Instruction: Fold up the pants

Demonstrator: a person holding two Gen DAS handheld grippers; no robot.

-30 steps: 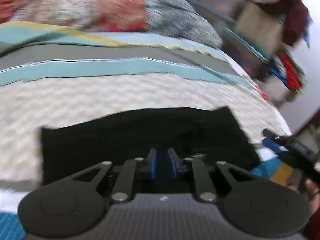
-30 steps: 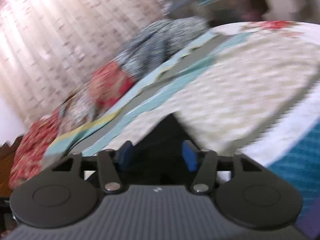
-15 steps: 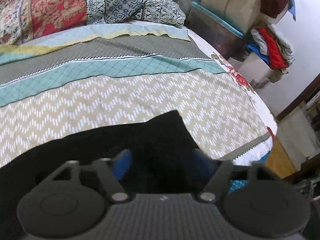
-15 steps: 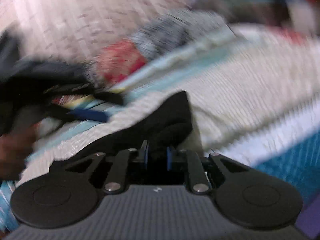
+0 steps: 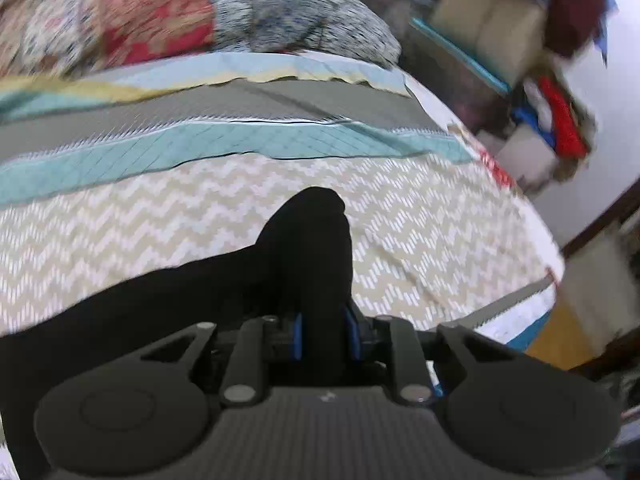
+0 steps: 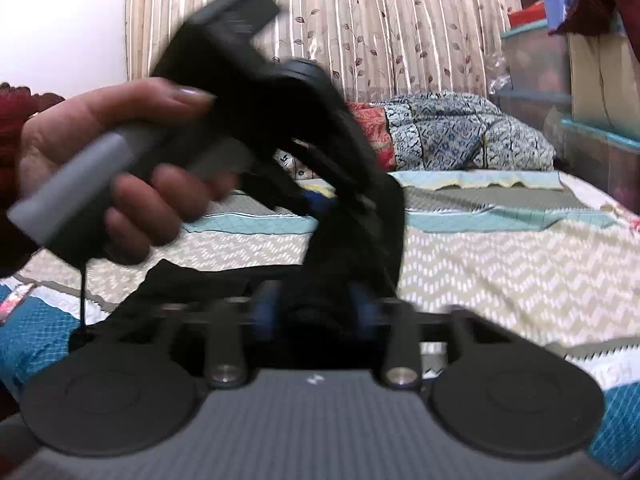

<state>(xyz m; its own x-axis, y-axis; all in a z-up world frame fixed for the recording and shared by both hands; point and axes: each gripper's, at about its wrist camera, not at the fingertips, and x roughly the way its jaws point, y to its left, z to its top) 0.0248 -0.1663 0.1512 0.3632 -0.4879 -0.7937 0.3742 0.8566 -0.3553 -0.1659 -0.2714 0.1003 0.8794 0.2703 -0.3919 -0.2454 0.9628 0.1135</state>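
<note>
The black pants (image 5: 304, 248) lie on the zigzag-patterned bed cover (image 5: 420, 220), with one bunch lifted. In the left wrist view my left gripper (image 5: 324, 334) has that upright bunch between its blue pads, and its jaws are closing on it. In the right wrist view a hand (image 6: 80, 128) holds the left gripper (image 6: 320, 200) close ahead, and the pants (image 6: 360, 240) hang from it. My right gripper (image 6: 314, 312) sits just below. Its jaws are opening, the blue pads stand apart, and black cloth is loose between them.
A patterned quilt (image 6: 460, 136) lies at the head of the bed before a curtain (image 6: 360, 20). Plastic storage boxes (image 6: 532, 68) and a heap of clothes (image 5: 560, 120) stand past the bed's right edge. Floor (image 5: 560, 336) shows beside the bed's corner.
My left gripper opened wide half a second ago and has now closed on a raised bunch of the pants. My right gripper, then shut on the cloth, now has its pads apart. The view has levelled.
</note>
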